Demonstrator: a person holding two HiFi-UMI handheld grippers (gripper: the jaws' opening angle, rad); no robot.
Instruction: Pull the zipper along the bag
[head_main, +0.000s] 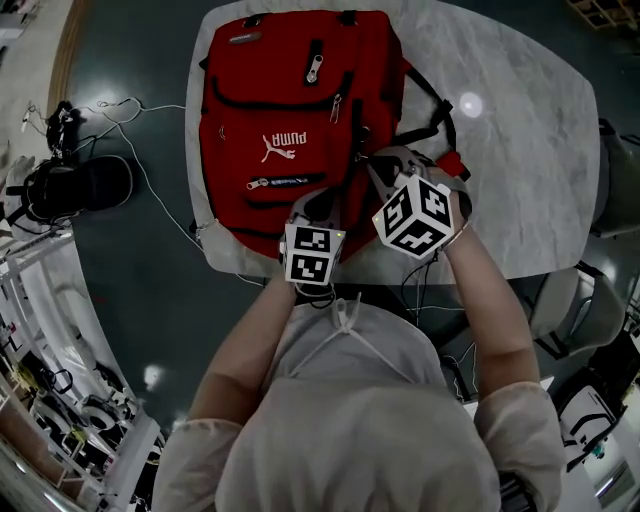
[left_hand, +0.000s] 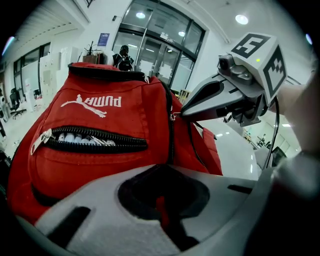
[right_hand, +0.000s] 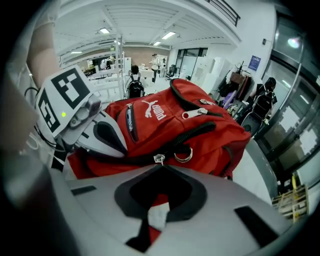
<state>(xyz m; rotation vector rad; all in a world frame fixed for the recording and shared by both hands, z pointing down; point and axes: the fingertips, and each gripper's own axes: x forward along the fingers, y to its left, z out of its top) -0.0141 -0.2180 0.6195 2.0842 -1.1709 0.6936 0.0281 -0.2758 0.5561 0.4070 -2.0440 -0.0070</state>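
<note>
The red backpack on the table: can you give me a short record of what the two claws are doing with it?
backpack: red, lying flat on the table
table: pale, marbled top
left claw: shut on the backpack's near edge, red fabric between its jaws
right claw: shut on the zipper pull on the backpack's side

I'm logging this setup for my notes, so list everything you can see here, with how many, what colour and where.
backpack: one, red, lying on the table
table: one, pale marbled grey, under the backpack
zipper pull: one, silver, on the backpack's side zipper
metal ring: one, silver, beside the zipper pull
black bag: one, on the dark floor left of the table
cable: one, white, on the floor
left gripper: one, grey, shut on backpack fabric
right gripper: one, grey, shut on the zipper pull
</note>
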